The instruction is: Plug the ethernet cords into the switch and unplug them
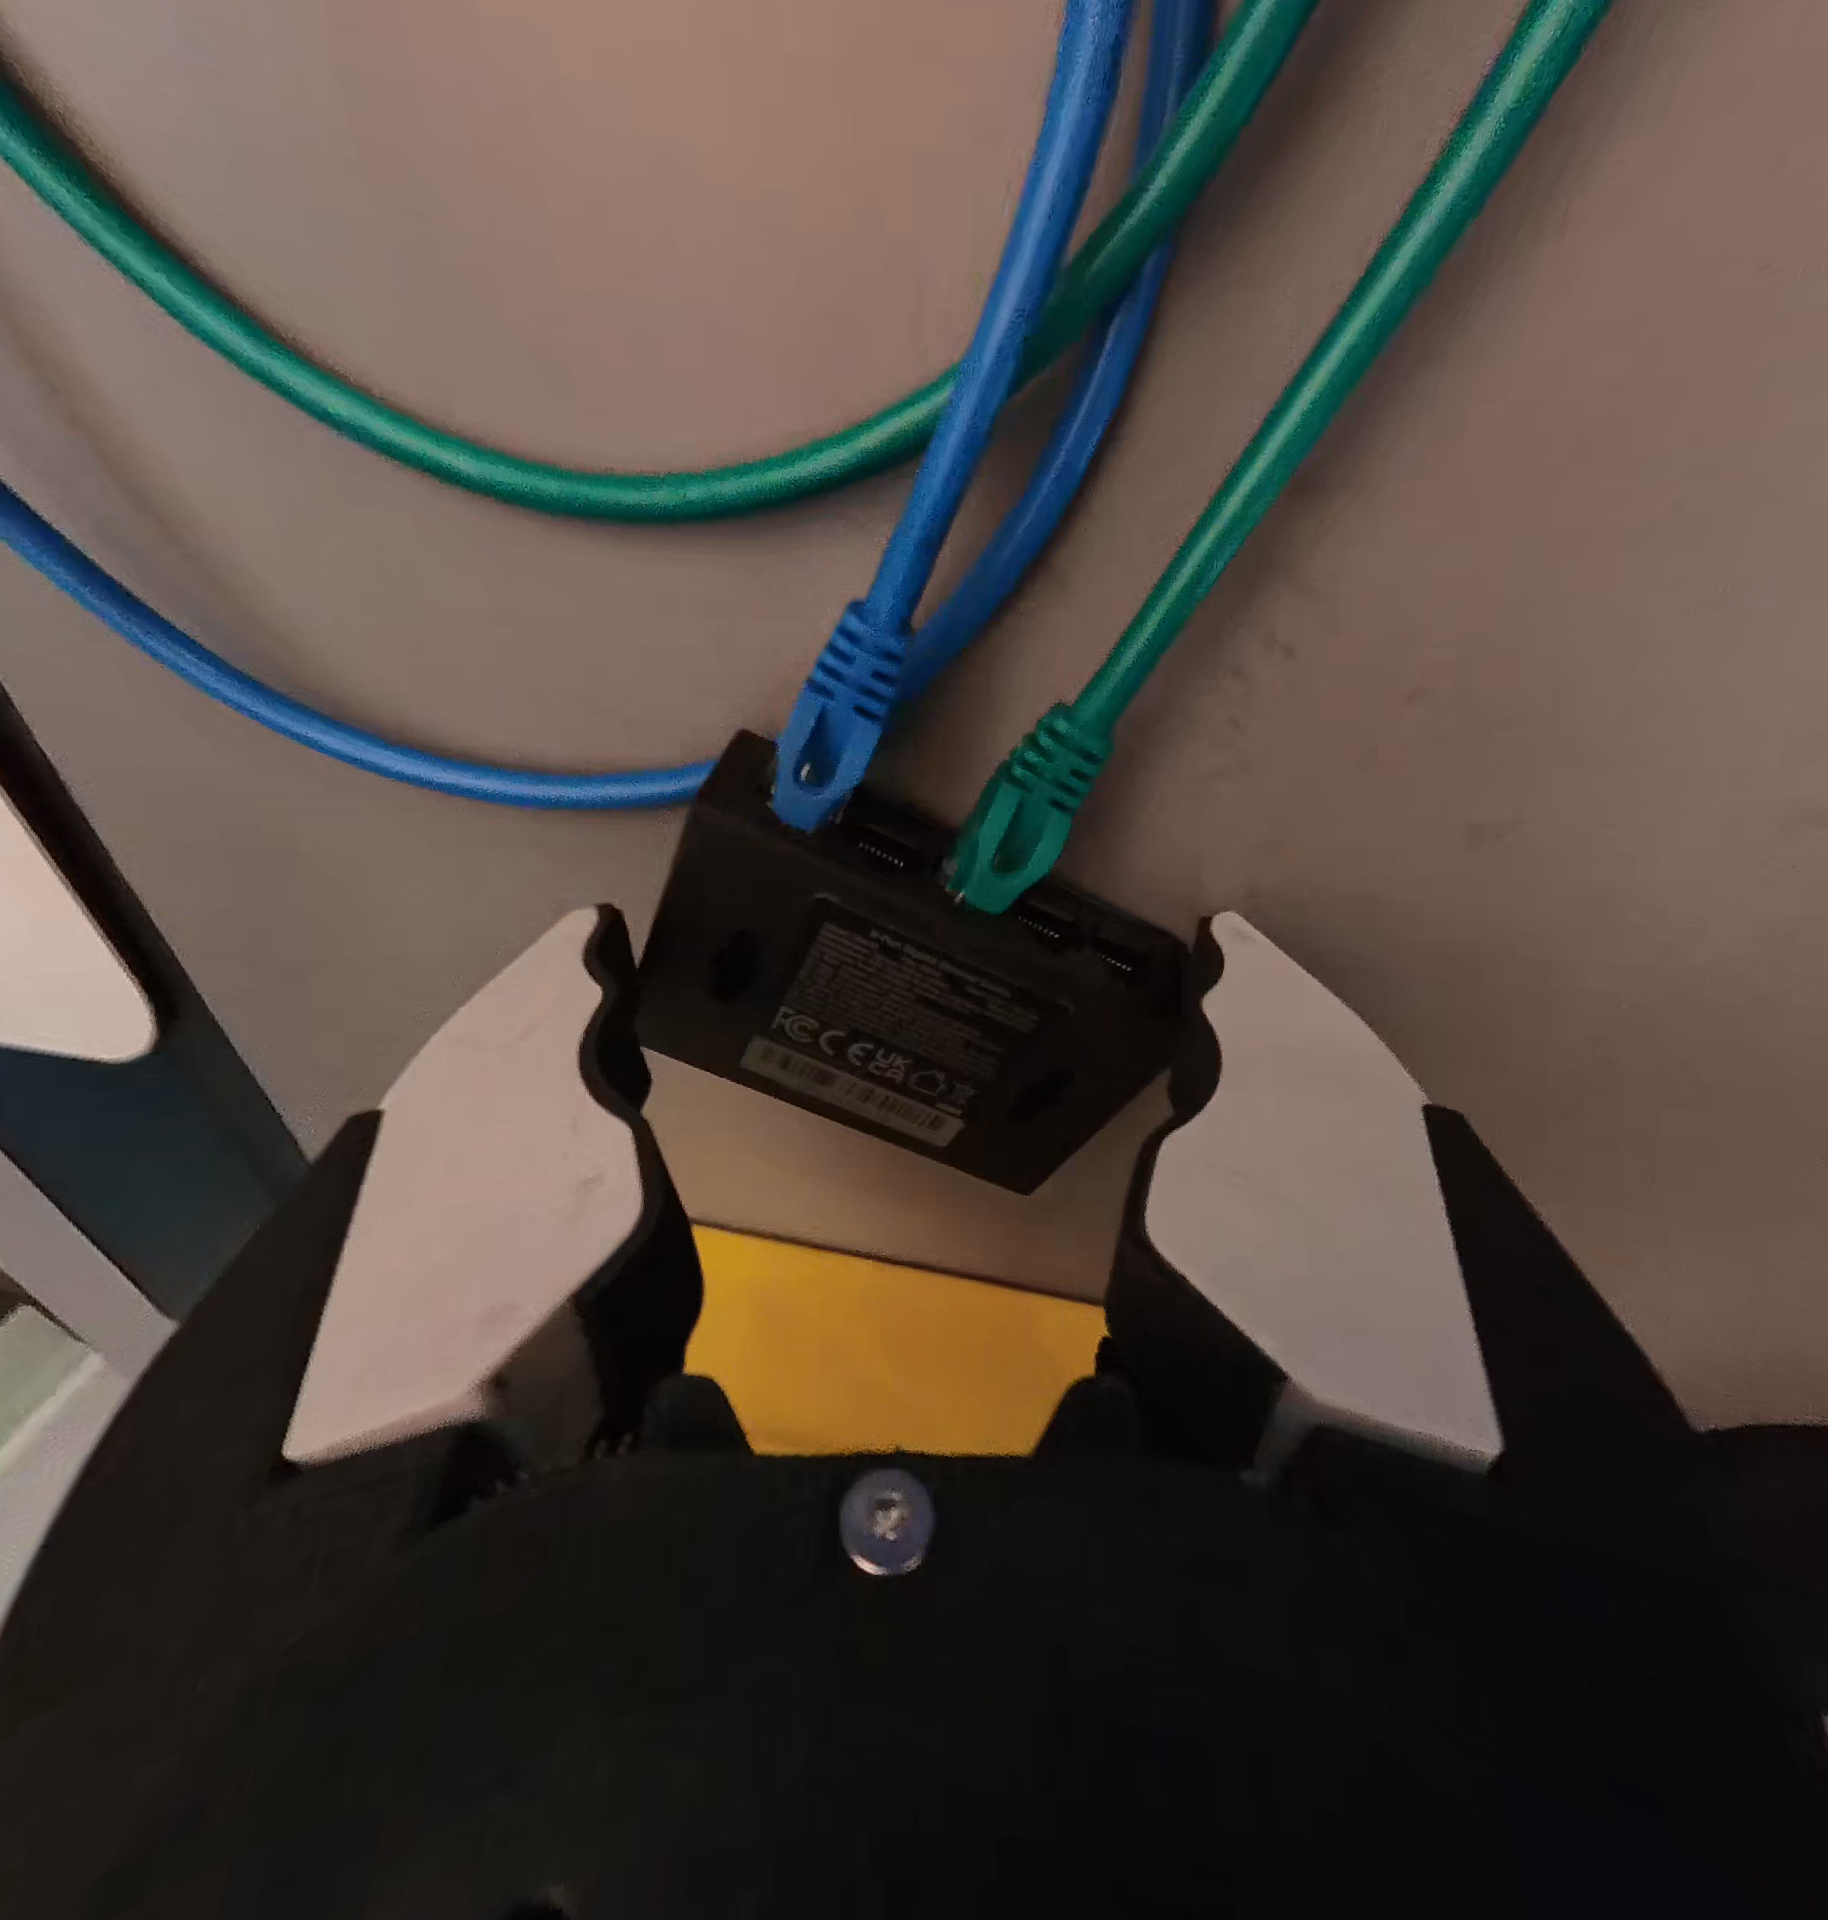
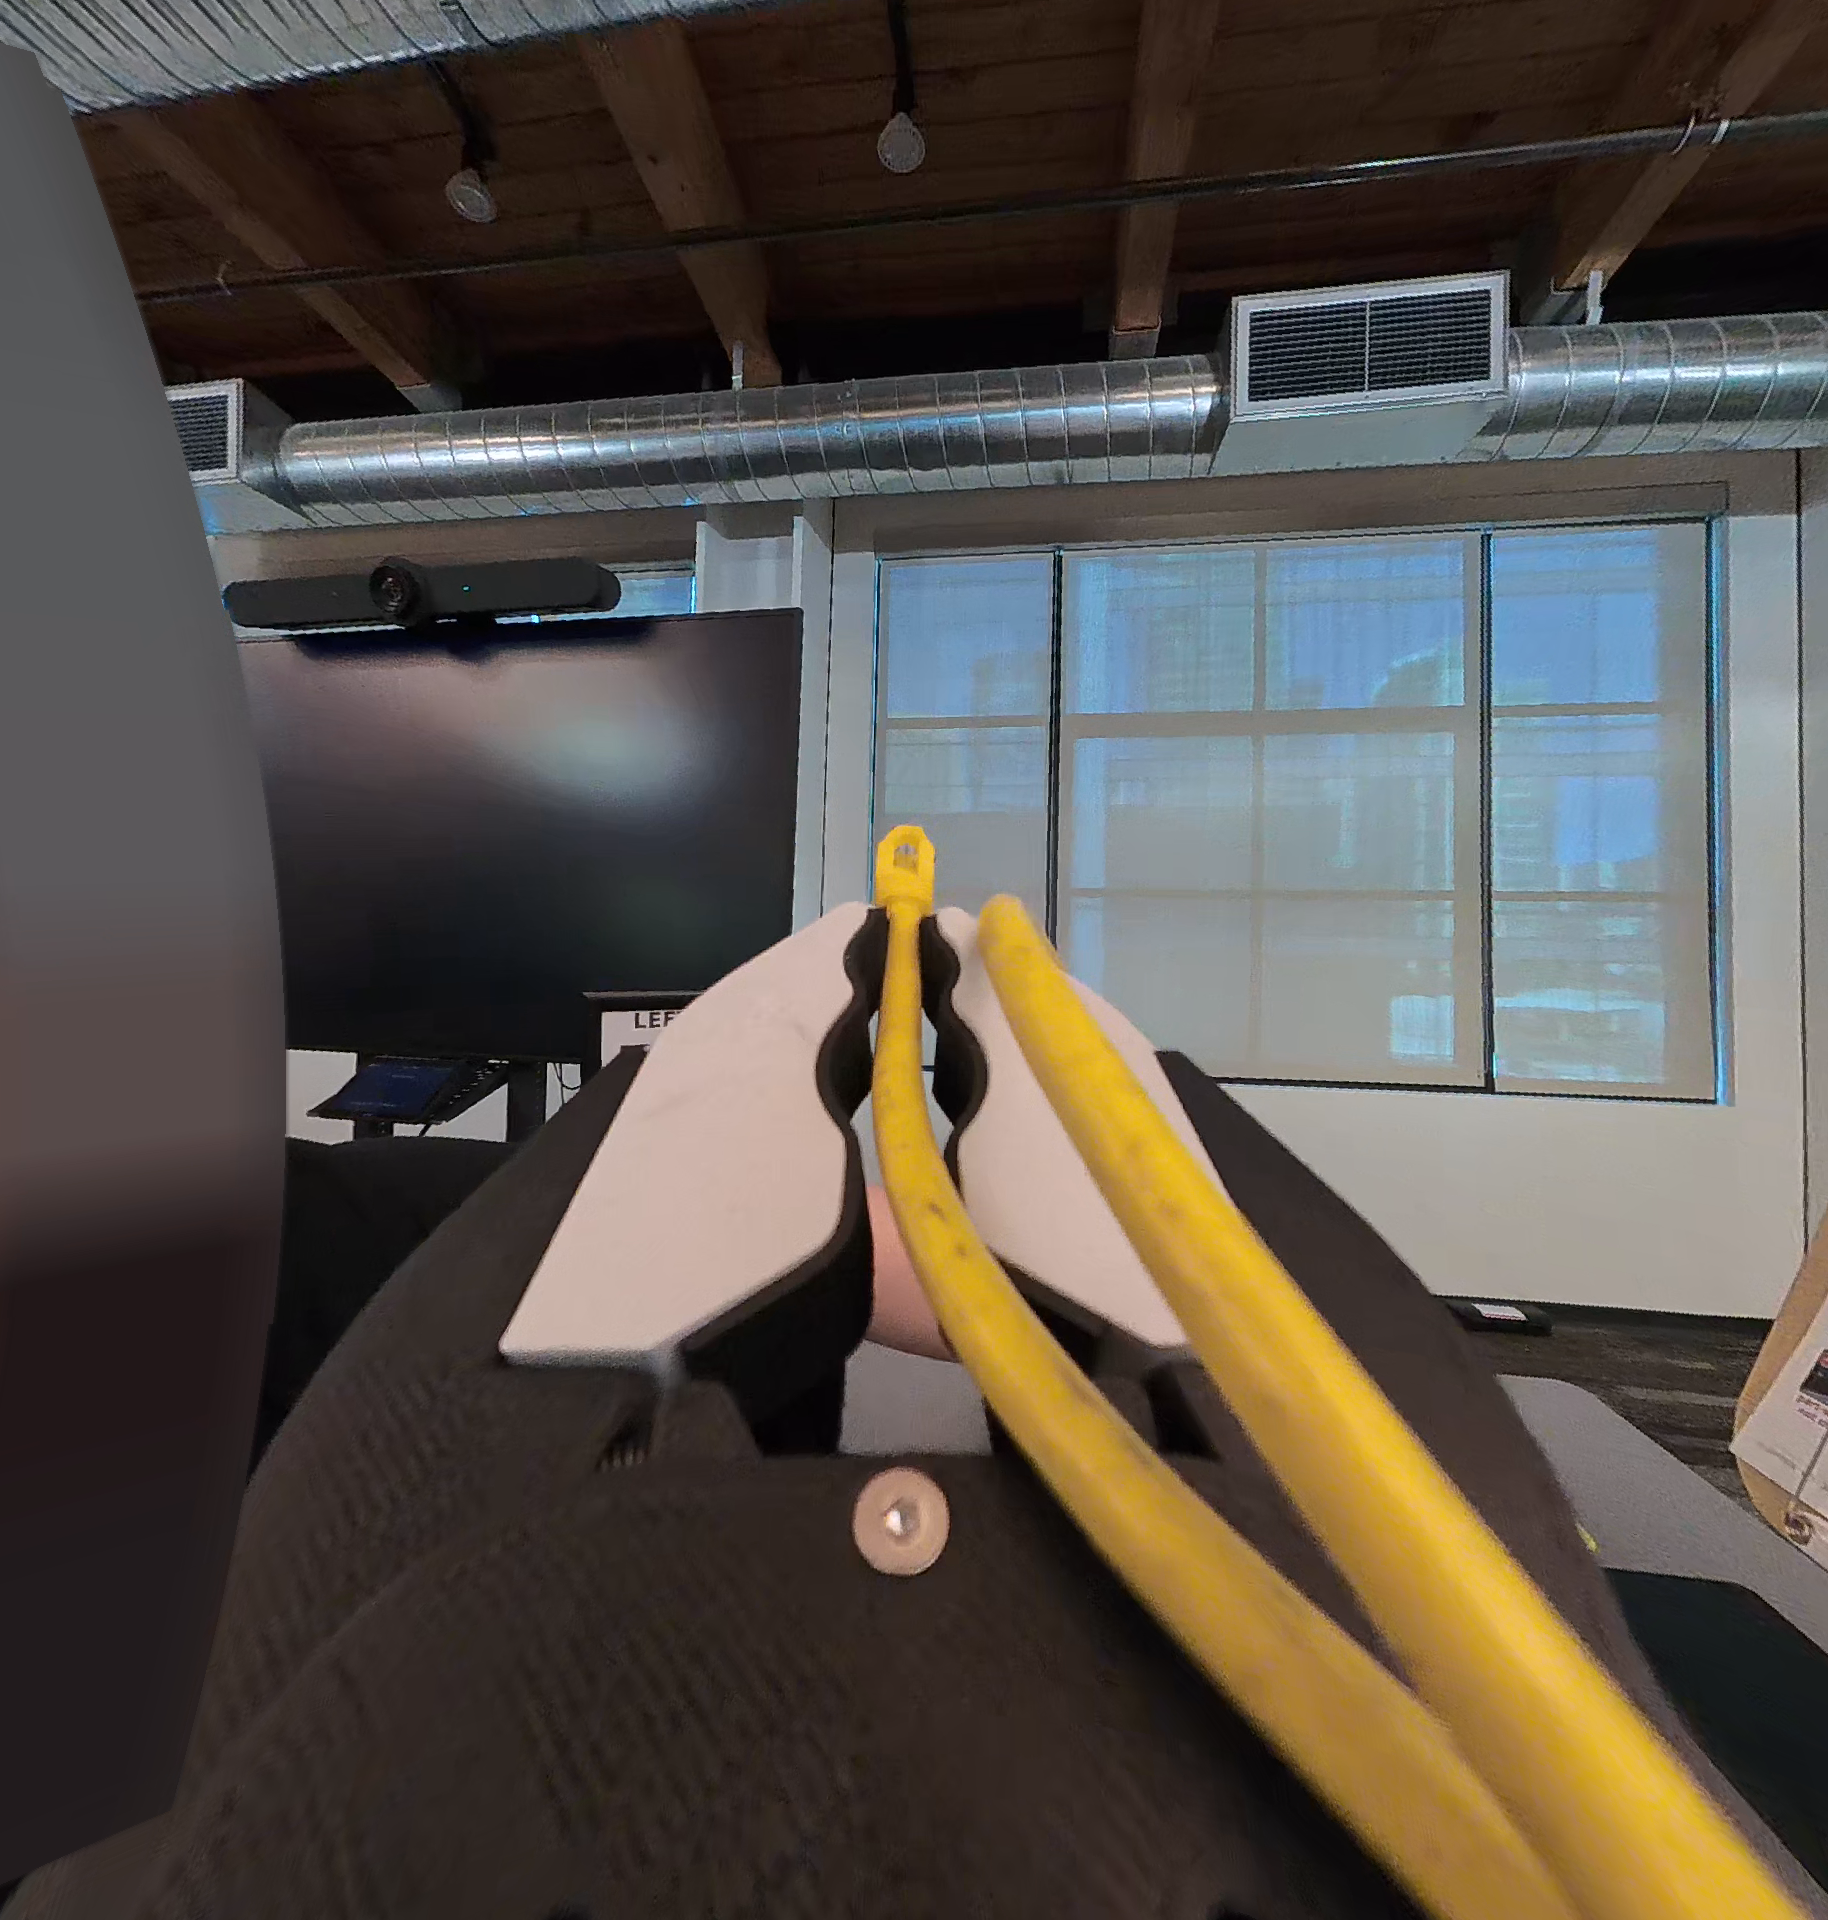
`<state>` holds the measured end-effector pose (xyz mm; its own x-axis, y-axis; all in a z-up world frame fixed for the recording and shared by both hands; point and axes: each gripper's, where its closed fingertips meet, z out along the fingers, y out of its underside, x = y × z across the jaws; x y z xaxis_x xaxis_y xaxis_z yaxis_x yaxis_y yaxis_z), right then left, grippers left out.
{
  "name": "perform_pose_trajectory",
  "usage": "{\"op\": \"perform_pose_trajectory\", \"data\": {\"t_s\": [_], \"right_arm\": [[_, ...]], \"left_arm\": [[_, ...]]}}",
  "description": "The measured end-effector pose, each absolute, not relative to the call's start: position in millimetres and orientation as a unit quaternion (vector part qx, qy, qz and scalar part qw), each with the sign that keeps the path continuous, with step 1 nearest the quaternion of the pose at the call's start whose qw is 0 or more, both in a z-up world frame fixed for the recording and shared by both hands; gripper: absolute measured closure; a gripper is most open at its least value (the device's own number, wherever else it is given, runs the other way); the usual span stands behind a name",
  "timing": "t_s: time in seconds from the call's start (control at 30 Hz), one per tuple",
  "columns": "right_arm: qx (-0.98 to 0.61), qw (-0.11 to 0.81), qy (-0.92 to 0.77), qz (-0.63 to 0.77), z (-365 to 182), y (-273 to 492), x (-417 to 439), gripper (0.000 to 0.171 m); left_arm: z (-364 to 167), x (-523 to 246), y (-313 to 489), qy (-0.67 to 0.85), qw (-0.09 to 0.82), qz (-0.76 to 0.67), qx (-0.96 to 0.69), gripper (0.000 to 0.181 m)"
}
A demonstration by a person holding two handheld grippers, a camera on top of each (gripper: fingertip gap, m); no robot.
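bench [image 1: 1512,727]: pale grey-beige top that fills the left wrist view, with the cords and the switch lying on it; a dark frame edge runs along its left side.
room: the right wrist view points up and out at a wood-beam ceiling, a silver duct [image 2: 744,442], a gridded window [image 2: 1294,810] and a dark screen [image 2: 525,831] with a camera bar above it.
paper bag [image 2: 1814,1382]: brown, with a printed sheet on it, at the right edge of the right wrist view.
left gripper [image 1: 905,966]: jaws spread wide, one on each side of the switch; whether the pads touch its ends cannot be told.
right gripper [image 2: 902,920]: jaws nearly closed, pinching the yellow cord just behind its plug.
green cord [image 1: 1305,416]: runs down from the top right to the switch; a second length of it loops across the upper left.
blue cord [image 1: 1003,343]: comes down from the top, with more of it curving in from the left behind the switch.
yellow cord [image 2: 1149,1299]: held in the air, two lengths trailing back to the lower right.
switch [image 1: 889,1018]: small black box, label side up, tilted, between the left jaws near the bench edge.
blue plug [image 1: 832,748]: seated in the leftmost port.
green plug [image 1: 1019,831]: seated in a middle port, with open ports on both sides.
yellow plug [image 2: 903,860]: sticks up past the right fingertips, unplugged.
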<state>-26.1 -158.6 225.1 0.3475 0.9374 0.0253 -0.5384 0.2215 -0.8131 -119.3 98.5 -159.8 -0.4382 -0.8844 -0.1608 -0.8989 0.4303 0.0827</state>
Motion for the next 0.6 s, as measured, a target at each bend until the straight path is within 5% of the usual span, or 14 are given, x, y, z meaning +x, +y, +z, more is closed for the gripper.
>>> {"op": "perform_pose_trajectory", "data": {"t_s": [0.17, 0.6], "right_arm": [[-0.364, 0.731, -0.272, 0.508, 227, -161, -27, 0.164], [-0.357, 0.719, -0.306, 0.512, 229, -175, -50, 0.163]], "left_arm": [[-161, -129, 78, 0.781, 0.018, 0.066, -0.620, 0.108], [-137, -147, -3, 0.679, 0.123, -0.042, -0.723, 0.101]]}}
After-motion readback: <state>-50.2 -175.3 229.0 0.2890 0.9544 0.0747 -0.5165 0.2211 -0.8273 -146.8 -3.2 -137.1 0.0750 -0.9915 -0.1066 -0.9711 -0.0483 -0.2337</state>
